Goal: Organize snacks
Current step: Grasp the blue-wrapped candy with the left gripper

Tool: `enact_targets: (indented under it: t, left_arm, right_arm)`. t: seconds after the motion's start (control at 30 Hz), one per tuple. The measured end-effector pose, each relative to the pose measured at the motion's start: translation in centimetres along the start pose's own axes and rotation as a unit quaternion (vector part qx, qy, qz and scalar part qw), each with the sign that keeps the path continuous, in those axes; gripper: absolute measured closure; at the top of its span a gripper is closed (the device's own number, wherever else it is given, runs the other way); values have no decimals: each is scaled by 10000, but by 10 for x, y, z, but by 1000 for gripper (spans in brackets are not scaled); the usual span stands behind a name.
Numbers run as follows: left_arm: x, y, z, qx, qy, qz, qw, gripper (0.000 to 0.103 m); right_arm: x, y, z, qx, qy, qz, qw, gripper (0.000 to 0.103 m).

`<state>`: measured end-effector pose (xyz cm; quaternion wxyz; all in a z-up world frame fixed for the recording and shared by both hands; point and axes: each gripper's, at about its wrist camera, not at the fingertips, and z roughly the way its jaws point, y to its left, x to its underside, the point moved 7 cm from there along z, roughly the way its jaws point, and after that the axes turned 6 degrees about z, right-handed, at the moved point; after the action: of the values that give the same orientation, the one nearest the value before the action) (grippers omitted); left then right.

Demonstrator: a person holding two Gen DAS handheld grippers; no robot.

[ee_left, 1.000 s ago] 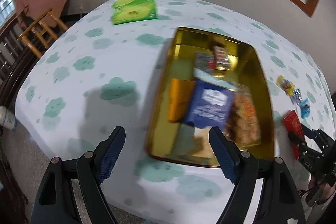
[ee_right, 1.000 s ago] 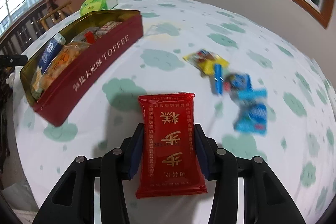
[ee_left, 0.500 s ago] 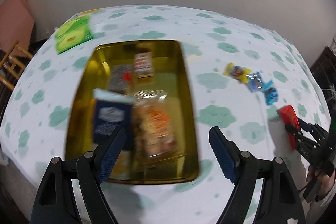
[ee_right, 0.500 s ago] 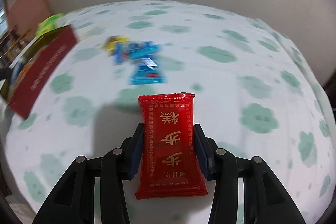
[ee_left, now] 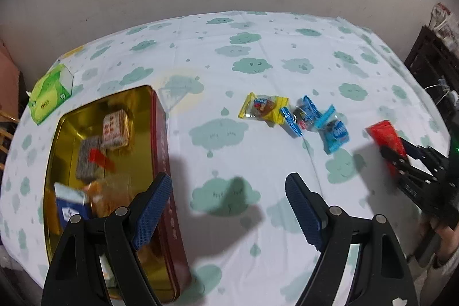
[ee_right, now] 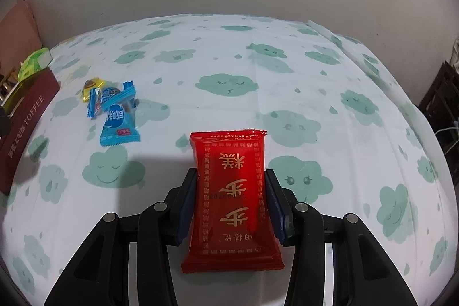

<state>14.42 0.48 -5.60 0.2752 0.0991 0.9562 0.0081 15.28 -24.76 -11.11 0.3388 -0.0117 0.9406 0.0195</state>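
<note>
The tin [ee_left: 160, 134] has slid from frame centre to lower left in the left view, whose released left tongs [ee_left: 228, 208] hang over bare cloth [ee_left: 246, 48]. Only this view shows the tin's contents: several wrapped snacks. The right tongs [ee_right: 231, 204] clench the red packet [ee_right: 232, 200] at lower centre; loose candies [ee_right: 114, 111] lie at left.

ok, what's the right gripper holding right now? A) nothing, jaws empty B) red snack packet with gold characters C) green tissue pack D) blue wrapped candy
B: in the right wrist view the red snack packet sits clamped between both pads of the right gripper, above the cloud-print tablecloth; the blue candy lies loose on the cloth.
</note>
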Motion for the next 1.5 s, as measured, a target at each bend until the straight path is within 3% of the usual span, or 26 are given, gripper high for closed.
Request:
enact_targets:
  t: [0.3, 0.47, 0.77, 0.87, 1.17, 1.5]
  left_arm:
    - [-11, -61, 28, 449, 328, 284, 9980, 25]
    - [-24, -92, 39, 869, 521, 81, 9948, 40]
    - [-50, -112, 55, 1184, 592, -490, 9900, 66]
    - [-54, -118, 61, 1252, 636, -612, 9882, 70]
    - [-62, -127, 84, 1031, 678, -492, 9911, 77]
    - [-45, -118, 70, 971, 625, -217, 9931, 82]
  right_arm:
    - [-6, -22, 5, 272, -35, 42, 9996, 57]
    - [-7, -37, 6, 101, -1, 370, 9993, 56]
    - [-7, -38, 7, 121, 11, 330, 9994, 55]
    - [-7, -38, 7, 110, 11, 344, 9993, 54]
    - [-7, -37, 7, 117, 12, 344, 9993, 53]
    - [-7, -36, 7, 125, 12, 343, 9993, 53]
